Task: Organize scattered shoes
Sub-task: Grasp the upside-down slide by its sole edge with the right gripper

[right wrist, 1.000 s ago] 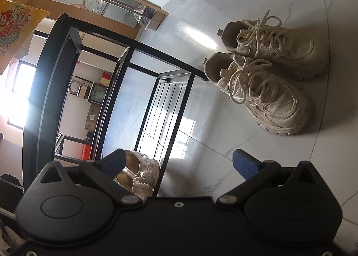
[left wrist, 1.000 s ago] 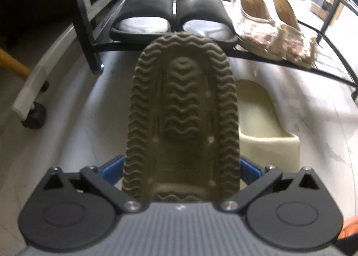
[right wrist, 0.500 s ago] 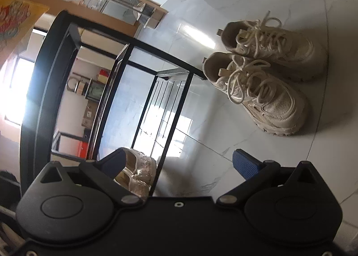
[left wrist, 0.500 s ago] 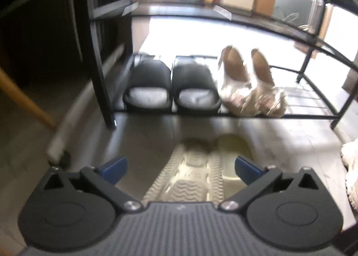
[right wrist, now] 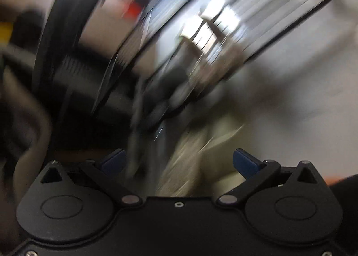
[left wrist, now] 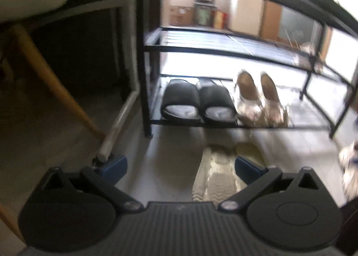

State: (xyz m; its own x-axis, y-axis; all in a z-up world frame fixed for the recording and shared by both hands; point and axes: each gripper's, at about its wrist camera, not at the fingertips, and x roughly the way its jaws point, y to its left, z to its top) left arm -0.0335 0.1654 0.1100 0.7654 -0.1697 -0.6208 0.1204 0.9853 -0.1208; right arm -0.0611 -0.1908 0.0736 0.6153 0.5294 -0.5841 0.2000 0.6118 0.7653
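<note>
In the left wrist view a pale yellow slipper [left wrist: 216, 173] lies sole-up on the floor beside its upright mate [left wrist: 250, 150], in front of a black shoe rack [left wrist: 201, 50]. Black slides [left wrist: 197, 101] and beige flats [left wrist: 259, 101] sit on the rack's bottom shelf. My left gripper [left wrist: 179, 166] is open and empty, raised above and left of the slippers. My right gripper [right wrist: 179, 162] is open and empty; its view is heavily blurred, showing the rack [right wrist: 156, 39] and the pale slippers [right wrist: 197, 157] below.
A wooden chair leg [left wrist: 56, 90] and a white bar ending in a caster [left wrist: 116, 126] stand left of the rack. A cream sneaker [left wrist: 349, 166] shows at the right edge. The rack's middle shelf [left wrist: 223, 43] is bare.
My left gripper let go of the sole-up slipper, which now lies on the floor, and pulled back and up. My right gripper swung fast from the sneakers toward the rack and slippers.
</note>
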